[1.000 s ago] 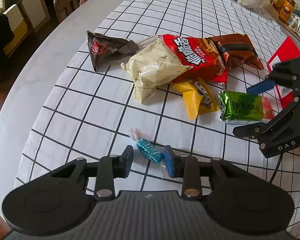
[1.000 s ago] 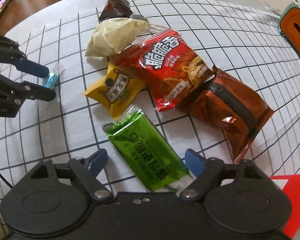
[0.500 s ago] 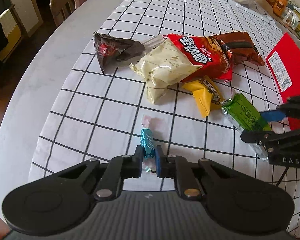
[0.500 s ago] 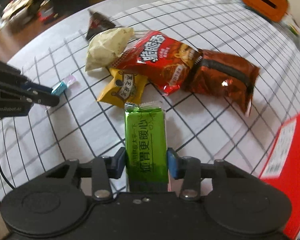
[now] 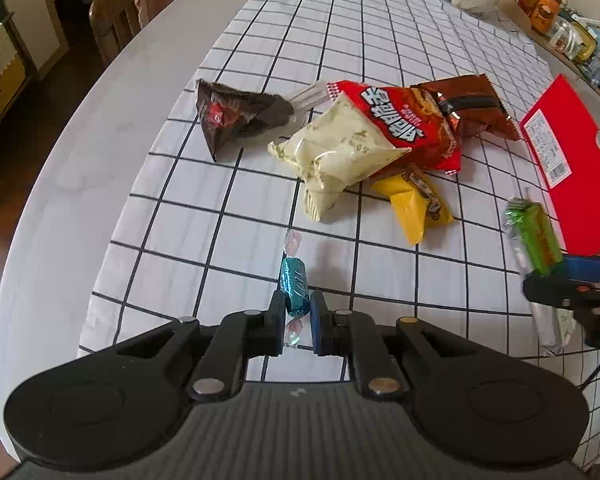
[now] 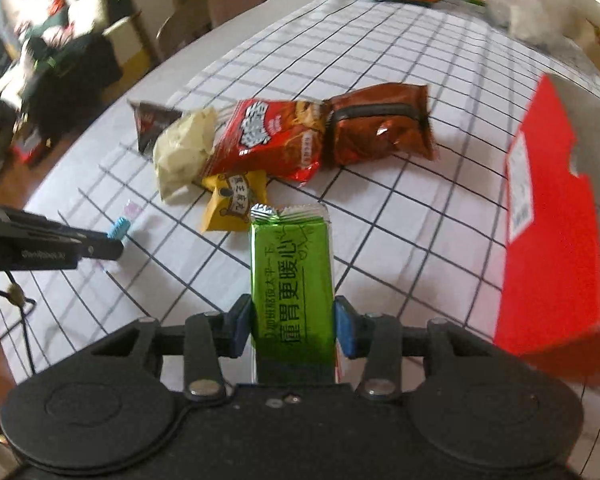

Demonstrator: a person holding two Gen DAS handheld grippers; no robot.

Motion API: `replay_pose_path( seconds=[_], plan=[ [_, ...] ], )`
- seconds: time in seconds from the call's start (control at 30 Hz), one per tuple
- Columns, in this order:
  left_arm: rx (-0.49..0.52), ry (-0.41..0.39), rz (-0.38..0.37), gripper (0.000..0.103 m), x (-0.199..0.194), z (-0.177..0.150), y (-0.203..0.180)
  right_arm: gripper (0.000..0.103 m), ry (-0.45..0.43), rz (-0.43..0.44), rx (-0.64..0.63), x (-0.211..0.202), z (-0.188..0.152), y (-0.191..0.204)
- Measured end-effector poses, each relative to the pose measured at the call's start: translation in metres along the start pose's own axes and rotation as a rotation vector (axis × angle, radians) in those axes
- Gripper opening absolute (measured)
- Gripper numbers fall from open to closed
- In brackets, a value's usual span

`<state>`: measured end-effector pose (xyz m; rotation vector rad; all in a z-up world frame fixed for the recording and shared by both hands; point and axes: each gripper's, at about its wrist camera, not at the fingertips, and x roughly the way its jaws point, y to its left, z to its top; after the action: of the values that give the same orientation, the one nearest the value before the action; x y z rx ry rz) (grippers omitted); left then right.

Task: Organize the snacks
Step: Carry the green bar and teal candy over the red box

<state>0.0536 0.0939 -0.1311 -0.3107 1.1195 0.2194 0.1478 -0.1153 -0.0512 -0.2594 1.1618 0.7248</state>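
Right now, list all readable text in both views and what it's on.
"胃更暖心": green packet held in the right tongs; its smaller line is too blurred to read.
"脆脆香": red snack bag, upside down in the left view.
Yellow packet: characters too small.
Red box white label: too small.
Teal candy in the left tongs: script unreadable.
Left tongs' side lettering: blurred.

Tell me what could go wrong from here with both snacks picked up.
1. The left tool pinches the candy only at its near end, so it could slip out.
2. The green pack sticks far out past the right tool and could snag the red box close beside it.
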Motion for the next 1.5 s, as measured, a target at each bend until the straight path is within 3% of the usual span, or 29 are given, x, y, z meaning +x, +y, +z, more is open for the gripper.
replay_pose_path(
  seconds=[0.33, 0.93, 1.3, 1.5],
  plan=[
    [0.112, -0.088, -0.035, 0.012, -0.028, 0.016, -0.026, 0.042, -0.133, -0.052, 0.126, -0.058, -0.003, -0.016],
    [0.285, -0.251, -0.141, 0.012, -0.072, 0.064, -0.165, 0.042, -0.266, -0.183, 0.212, -0.131, 0.000, -0.105],
    [0.352, -0.249, -0.159, 0.012, -0.058, 0.075, -0.261, 0.042, -0.260, -0.239, 0.236, -0.144, -0.008, -0.179],
    [0.389, -0.201, -0.172, 0.012, -0.040, 0.074, -0.304, 0.042, -0.220, -0.251, 0.230, -0.139, -0.011, -0.214]
  ],
)
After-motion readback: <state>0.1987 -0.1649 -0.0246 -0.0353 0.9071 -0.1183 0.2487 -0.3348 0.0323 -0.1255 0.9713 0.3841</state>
